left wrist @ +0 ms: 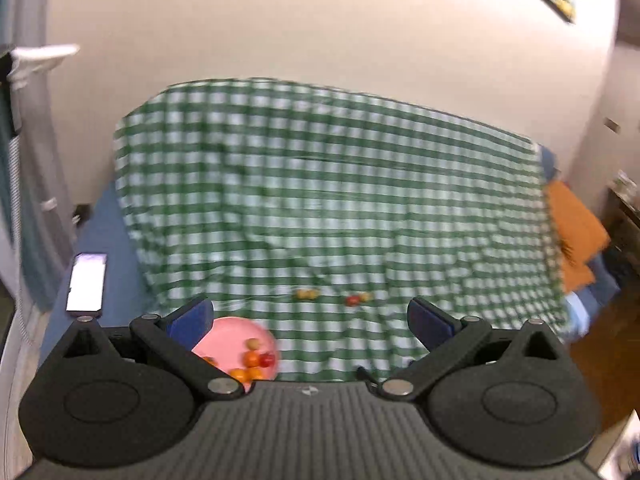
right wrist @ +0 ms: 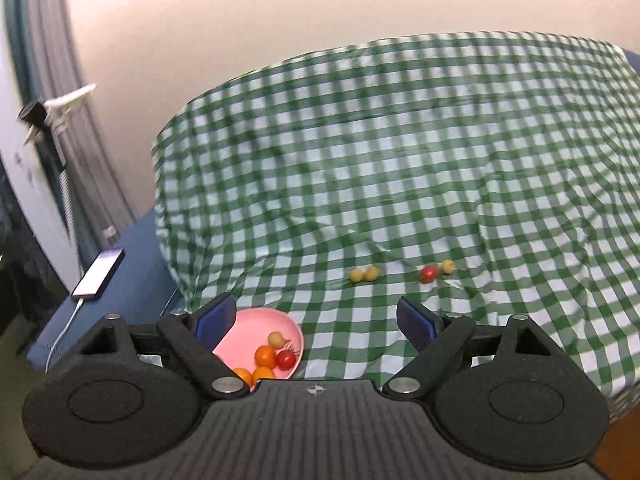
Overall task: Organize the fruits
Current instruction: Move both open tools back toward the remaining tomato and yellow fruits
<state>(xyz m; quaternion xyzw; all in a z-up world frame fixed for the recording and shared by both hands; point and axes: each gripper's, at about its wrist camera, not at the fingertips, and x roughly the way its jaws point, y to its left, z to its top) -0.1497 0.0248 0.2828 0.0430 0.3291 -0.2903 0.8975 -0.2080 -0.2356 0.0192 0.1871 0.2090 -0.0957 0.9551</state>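
Small round fruits (right wrist: 276, 354) red, orange, yellow on pink plate (right wrist: 256, 326), both hand-held grippers wide apart, empty

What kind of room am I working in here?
Probably a bedroom at home: the green checked cloth seems spread over a blue-sheeted bed against a plain wall, with a phone charging at its edge and a pink plate of fruit.

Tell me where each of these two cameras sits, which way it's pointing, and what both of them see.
Left wrist: on the left gripper, above the near edge, angled down over the checked cloth toward the wall; its open fingers frame the bottom.
Right wrist: on the right gripper, same heading, fingers open, empty.
Shared: pink plate with fruit, four loose fruits, phone at left.
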